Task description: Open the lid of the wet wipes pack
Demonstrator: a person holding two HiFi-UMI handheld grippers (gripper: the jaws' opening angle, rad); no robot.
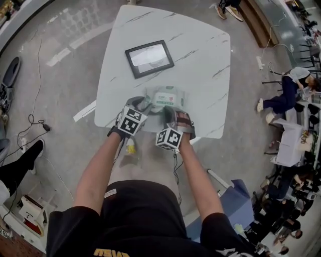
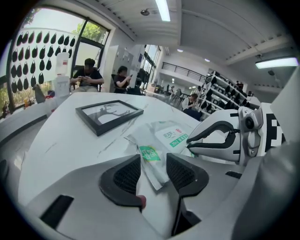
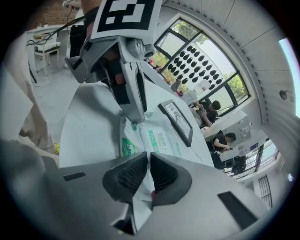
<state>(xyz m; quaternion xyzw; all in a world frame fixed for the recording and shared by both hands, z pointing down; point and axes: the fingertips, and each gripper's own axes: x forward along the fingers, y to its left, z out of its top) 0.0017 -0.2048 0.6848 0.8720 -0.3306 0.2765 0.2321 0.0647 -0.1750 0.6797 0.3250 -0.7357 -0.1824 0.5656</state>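
White veined table (image 1: 200, 55) stands on grey floor (image 1: 65, 60). Black picture frame (image 2: 108, 116) lies beyond the fingers (image 2: 124, 177). Tall windows (image 2: 33, 70) carry dark leaf decals; strip lights (image 2: 163, 9) overhead.

One worktop (image 1: 200, 45). One wet wipes pack (image 1: 168, 96). One picture frame (image 1: 149, 58). Two claws: left claw (image 2: 153, 169), right claw (image 3: 148, 172). Two marker cubes: left marker cube (image 1: 131, 120), right marker cube (image 1: 169, 138). Two seated people (image 2: 86, 75) by window; farther ones too small to count.

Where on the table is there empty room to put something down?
The table is bare right of the picture frame and along its left edge. The near edge is crowded: left gripper and right gripper meet at the wet wipes pack.
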